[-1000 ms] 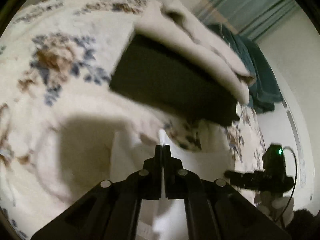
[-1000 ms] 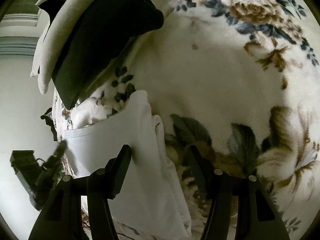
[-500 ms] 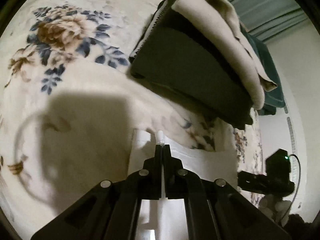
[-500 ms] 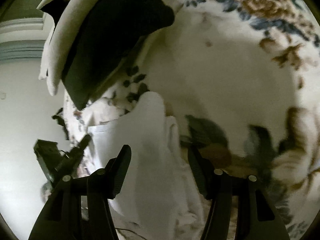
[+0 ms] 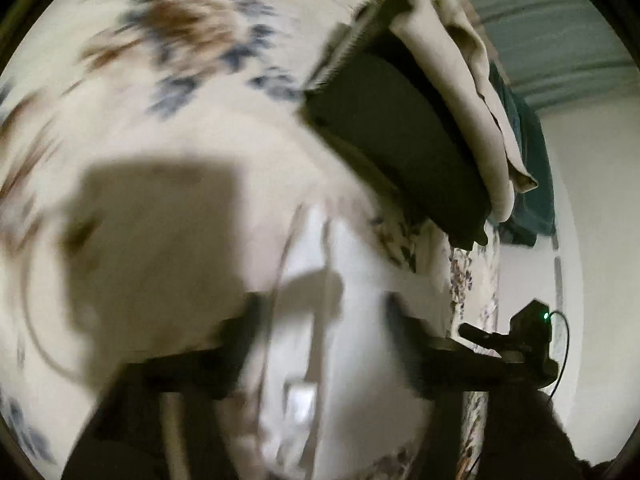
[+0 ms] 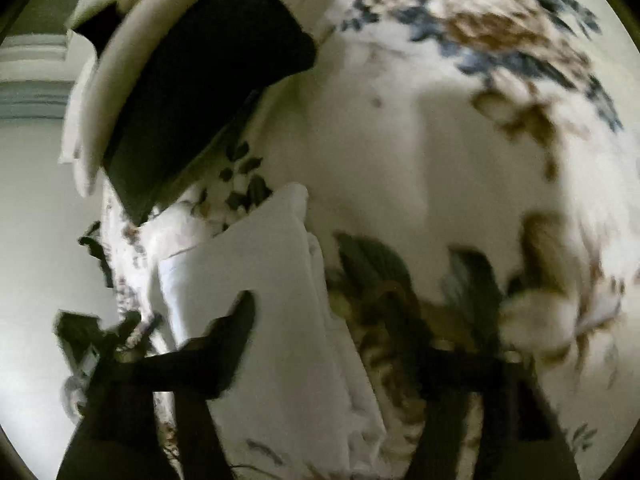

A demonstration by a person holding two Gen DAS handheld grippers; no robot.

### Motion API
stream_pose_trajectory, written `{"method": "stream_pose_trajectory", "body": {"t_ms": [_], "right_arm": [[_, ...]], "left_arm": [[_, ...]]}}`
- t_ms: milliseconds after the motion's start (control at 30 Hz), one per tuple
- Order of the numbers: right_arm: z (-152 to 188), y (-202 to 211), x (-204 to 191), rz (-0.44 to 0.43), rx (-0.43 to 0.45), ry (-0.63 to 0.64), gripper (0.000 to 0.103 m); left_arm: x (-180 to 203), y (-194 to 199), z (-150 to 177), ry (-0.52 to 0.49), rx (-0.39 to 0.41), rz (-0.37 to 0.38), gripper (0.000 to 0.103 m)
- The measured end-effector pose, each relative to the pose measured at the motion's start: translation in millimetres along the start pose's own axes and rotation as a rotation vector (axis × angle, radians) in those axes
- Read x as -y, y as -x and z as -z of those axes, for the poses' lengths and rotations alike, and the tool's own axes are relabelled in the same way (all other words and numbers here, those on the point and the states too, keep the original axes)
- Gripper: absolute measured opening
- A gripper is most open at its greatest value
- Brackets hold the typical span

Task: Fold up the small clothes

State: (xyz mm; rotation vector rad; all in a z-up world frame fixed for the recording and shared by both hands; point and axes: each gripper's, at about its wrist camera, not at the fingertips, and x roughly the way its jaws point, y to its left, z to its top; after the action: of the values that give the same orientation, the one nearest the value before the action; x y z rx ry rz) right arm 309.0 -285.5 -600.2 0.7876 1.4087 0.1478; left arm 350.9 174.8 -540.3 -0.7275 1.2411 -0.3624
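Note:
A white garment (image 5: 360, 320) lies folded on the floral blanket (image 5: 160, 140); it also shows in the right wrist view (image 6: 272, 300). My left gripper (image 5: 320, 320) is open above the garment, its fingers blurred and apart, holding nothing. My right gripper (image 6: 332, 320) is open over the garment's right edge, empty. The right gripper shows at the right of the left wrist view (image 5: 512, 340), and the left gripper at the lower left of the right wrist view (image 6: 100, 336).
A stack of folded clothes, dark (image 5: 400, 140) under beige (image 5: 460, 92), sits beyond the white garment; it also shows in the right wrist view (image 6: 192, 92). A teal cloth (image 5: 532, 184) lies behind it. The blanket's edge and a pale floor (image 6: 36, 220) are on the left.
My left gripper has opened and let go of the white garment, which now lies flat. Both views are motion-blurred. The right gripper stays open.

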Motion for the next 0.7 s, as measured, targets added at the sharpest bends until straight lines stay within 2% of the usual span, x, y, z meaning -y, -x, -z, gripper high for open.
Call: {"method": "stream_pose_trajectory", "body": {"t_ms": [133, 233, 333, 433, 567, 700], "right_arm": [[25, -3, 27, -0.097, -0.078, -0.013, 0.070], [39, -26, 45, -0.230, -0.168, -0.035, 0.071], [46, -59, 57, -0.365, -0.242, -0.077, 0.072], [47, -73, 53, -0.421, -0.264, -0.054, 0.073], [43, -84, 41, -0.480, -0.304, -0.030, 0.074], [40, -91, 31, -0.475, -0.332, -0.010, 0.073]], "left_arm": [[-41, 1, 44, 0.143, -0.053, 0.070, 0.069], [-58, -13, 62, 0.192, -0.047, 0.181, 0.069], [-61, -26, 63, 0.224, -0.022, 0.286, 0.069], [-49, -41, 54, 0.229, -0.046, 0.384, 0.070], [-23, -67, 47, 0.177, -0.117, 0.396, 0.070], [-4, -79, 42, 0.131, -0.140, 0.400, 0.069]]}}
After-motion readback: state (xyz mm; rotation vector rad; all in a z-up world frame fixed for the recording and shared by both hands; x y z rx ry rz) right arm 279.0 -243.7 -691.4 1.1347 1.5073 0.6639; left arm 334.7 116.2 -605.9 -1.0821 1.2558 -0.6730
